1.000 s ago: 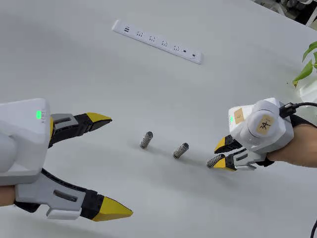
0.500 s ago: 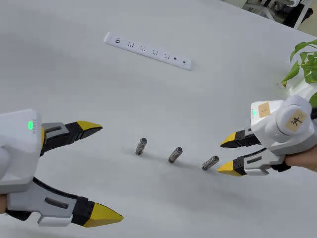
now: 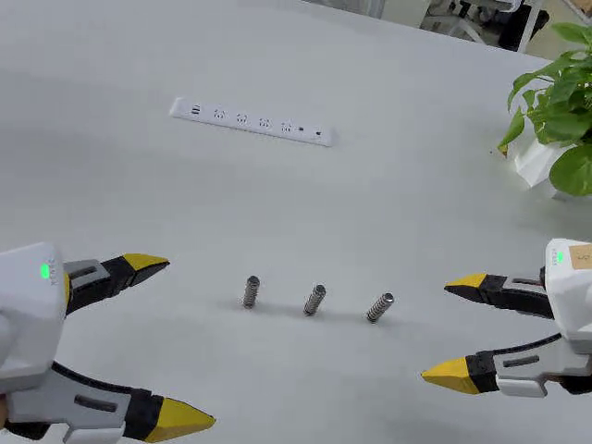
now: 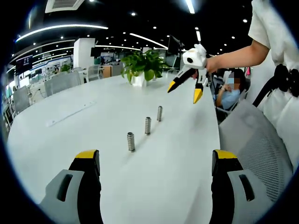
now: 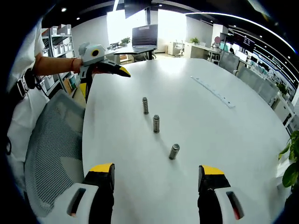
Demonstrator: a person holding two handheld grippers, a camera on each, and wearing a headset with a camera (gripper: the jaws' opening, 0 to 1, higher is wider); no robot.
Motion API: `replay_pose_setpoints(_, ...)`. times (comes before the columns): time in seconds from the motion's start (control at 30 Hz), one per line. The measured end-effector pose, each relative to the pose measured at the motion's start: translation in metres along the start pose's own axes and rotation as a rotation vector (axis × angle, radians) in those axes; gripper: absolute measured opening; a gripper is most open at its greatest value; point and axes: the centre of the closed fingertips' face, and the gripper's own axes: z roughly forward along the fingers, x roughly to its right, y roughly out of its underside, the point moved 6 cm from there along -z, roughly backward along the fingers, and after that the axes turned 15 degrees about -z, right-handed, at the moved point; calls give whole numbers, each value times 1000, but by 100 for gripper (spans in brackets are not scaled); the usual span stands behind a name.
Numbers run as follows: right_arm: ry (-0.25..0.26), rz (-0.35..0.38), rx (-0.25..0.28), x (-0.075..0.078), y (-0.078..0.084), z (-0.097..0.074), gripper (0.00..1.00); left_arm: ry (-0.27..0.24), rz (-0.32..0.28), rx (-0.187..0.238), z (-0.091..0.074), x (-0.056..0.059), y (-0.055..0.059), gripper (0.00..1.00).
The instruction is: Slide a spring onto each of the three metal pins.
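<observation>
Three small coiled metal springs stand in a row on the white table: left spring (image 3: 251,291), middle spring (image 3: 315,300), right spring (image 3: 380,307). All three lean slightly. I cannot make out a pin inside any of them. The same row runs away from me in the left gripper view (image 4: 148,125) and in the right gripper view (image 5: 156,123). My left gripper (image 3: 171,342) is open at the lower left, well short of the left spring. My right gripper (image 3: 447,329) is open, a short way right of the right spring. Both hold nothing.
A white power strip (image 3: 252,122) lies at the back of the table. A potted plant (image 3: 550,111) stands at the far right. A grey mesh chair (image 5: 51,140) sits at the table's near edge beside the person.
The right gripper, which was closed around the right spring a second ago, has let it go, opened wide and drawn back to the right. The head camera has tilted up.
</observation>
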Motion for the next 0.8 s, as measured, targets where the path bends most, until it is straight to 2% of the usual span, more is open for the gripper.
replay_pose_setpoints(0.03, 21, 13, 29, -2, 1, -1, 76, -9, -7, -12, 0, -1, 1, 99)
replay_pose_setpoints(0.1, 39, 32, 59, -7, 5, -3, 82, -17, 7, -2, 1, -1, 0, 99)
replay_pose_setpoints(0.23, 63, 59, 100, -15, 12, -5, 90, -31, 12, -20, 1, -2, 2, 99)
replay_pose_setpoints(0.3, 78, 77, 129, -17, 16, -6, 94, -35, 7, -42, 2, -4, 5, 99)
replay_pose_setpoints(0.4, 94, 100, 170, -20, 21, -8, 99, -41, 14, -46, 1, -6, 5, 99)
replay_pose_setpoints(0.57, 93, 105, 187, -22, 34, -7, 99, -49, 20, -59, 0, -7, 5, 99)
replay_pose_setpoints(0.63, 94, 109, 186, -23, 35, -8, 99, -49, 15, -68, 0, -6, 6, 99)
replay_pose_setpoints(0.8, 108, 117, 200, -23, 34, -10, 99, -53, 10, -57, 0, -4, 3, 99)
